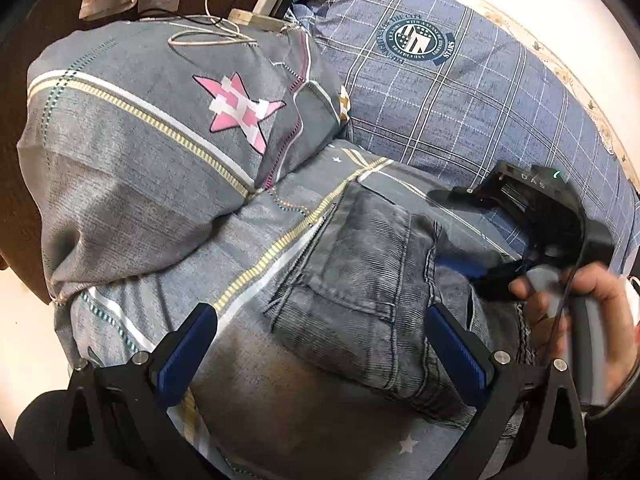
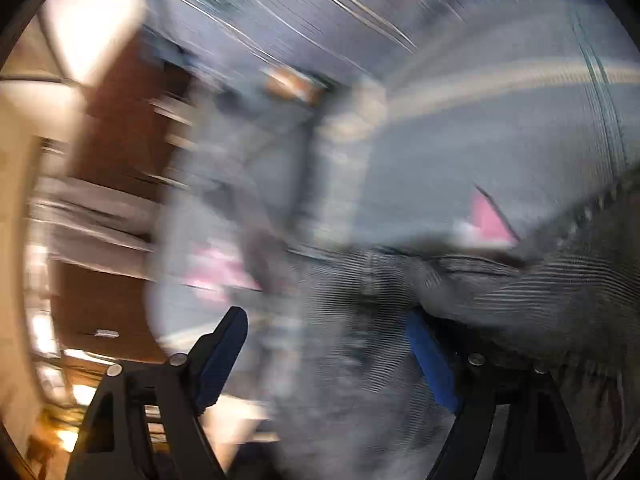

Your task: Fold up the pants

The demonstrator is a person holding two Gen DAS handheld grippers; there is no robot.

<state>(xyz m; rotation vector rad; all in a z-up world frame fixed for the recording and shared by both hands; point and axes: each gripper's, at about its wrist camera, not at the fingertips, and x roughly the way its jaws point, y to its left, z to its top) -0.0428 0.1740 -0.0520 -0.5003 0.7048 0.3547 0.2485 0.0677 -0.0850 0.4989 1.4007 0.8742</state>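
Your left gripper (image 1: pixel 320 344) hovered over the pants (image 1: pixel 360 272), fingers spread wide and clamped on nothing. The pants, grey denim with a back pocket (image 1: pixel 360 256) facing up, lay on the star-print bedding (image 1: pixel 152 128), filling the left wrist view from centre toward 5 o'clock. Your right gripper (image 1: pixel 532 216) appeared at 3 o'clock in that view, held in your right hand (image 1: pixel 576 312), close to the pants' edge.

In the right wrist view, the right gripper (image 2: pixel 332 360) had its fingers apart, with denim lying between and over the finger at 4 o'clock; no grasp was closed.

Judged step: early positioning, with the fold not yet made. The next move likely calls for each gripper to close on an edge of the waist area, then lift and carry it across evenly, keeping the layers aligned.

Limits of view: the right wrist view was heavily motion-blurred, so fabric contact could not be confirmed. The pant legs were cut off at 6 o'clock. A plaid pillow (image 1: pixel 460 92) sat at 1 o'clock, and a charger with cable (image 1: pixel 256 4) at 12 o'clock.
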